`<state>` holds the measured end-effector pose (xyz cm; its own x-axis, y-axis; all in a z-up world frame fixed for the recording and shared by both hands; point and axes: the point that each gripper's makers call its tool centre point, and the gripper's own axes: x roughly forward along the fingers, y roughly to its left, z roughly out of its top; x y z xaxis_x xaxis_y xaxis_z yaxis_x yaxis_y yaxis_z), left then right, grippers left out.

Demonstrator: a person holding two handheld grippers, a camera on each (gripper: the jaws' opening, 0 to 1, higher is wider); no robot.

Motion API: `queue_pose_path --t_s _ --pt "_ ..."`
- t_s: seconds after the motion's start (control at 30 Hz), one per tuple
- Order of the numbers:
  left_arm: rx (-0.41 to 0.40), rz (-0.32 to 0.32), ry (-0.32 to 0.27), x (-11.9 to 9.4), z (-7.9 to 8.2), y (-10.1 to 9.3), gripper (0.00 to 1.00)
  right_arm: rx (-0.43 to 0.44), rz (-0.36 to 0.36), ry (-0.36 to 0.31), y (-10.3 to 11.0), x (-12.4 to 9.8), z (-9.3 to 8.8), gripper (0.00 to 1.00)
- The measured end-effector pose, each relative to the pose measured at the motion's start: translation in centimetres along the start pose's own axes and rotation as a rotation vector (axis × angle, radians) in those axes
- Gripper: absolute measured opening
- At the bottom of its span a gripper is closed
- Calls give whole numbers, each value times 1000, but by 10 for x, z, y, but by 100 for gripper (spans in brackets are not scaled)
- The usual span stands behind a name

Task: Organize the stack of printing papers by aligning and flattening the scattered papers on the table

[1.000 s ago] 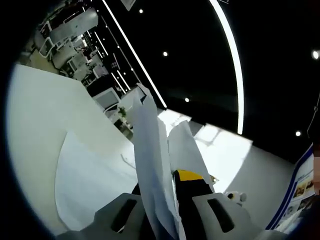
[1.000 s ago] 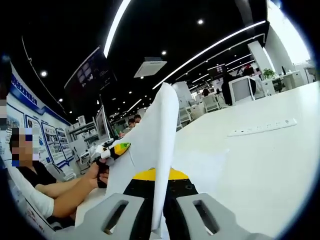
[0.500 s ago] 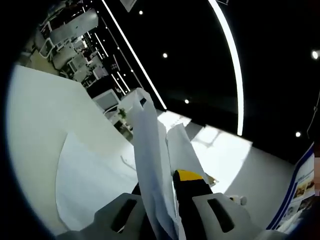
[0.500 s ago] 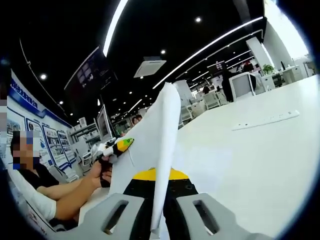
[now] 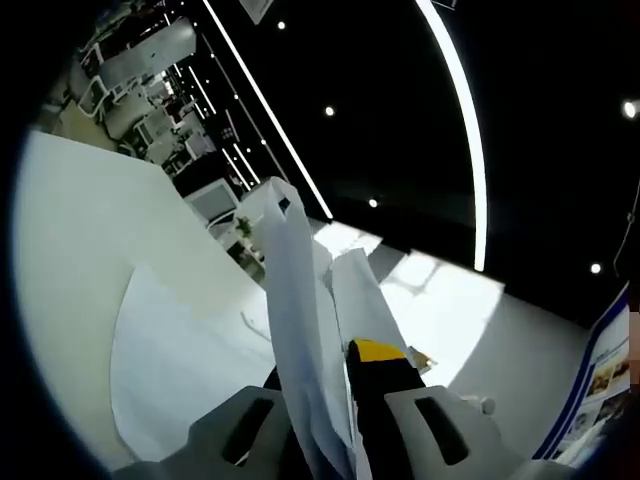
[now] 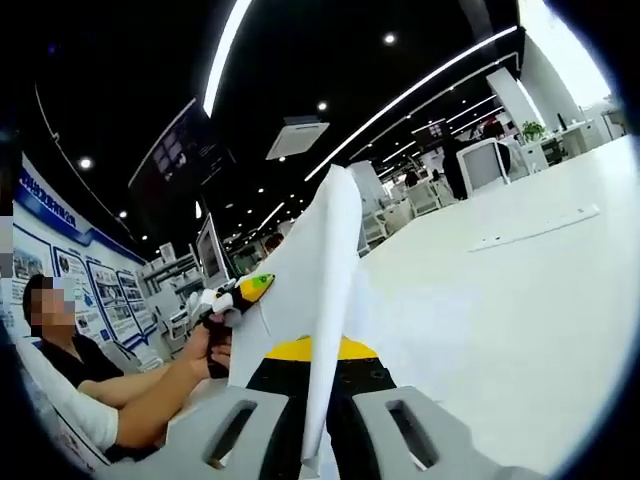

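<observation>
Thin matt white paper (image 5: pixel 300 330), smooth, bending softly where pinched; same sheets (image 6: pixel 315 300) in the right gripper view, dull and uncreased. Grey matt plastic fingers (image 5: pixel 240 430), moulded, with dark slots; likewise (image 6: pixel 400 425). Yellow and black plastic body behind, faint sheen. White surface (image 5: pixel 70 260), smooth, low gloss (image 6: pixel 520 330). Loose sheet (image 5: pixel 180 370) lying flat, matt. Glossy black ceiling (image 5: pixel 400 100) reflecting light strips.

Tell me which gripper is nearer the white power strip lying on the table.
Right. The power strip lies on the table ahead of the right gripper, which is shut on the papers. The left gripper is beyond the papers, on the far side from the strip.
</observation>
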<state>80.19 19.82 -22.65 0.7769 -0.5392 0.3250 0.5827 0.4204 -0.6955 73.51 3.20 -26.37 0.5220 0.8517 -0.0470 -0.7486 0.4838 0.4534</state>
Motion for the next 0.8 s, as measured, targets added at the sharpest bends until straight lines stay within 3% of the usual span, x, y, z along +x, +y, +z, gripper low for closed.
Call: queue_pose_path --t_s 0.8 --pt "4 0 -2 -1 -1 -2 9 16 17 -3 14 8 -12 0"
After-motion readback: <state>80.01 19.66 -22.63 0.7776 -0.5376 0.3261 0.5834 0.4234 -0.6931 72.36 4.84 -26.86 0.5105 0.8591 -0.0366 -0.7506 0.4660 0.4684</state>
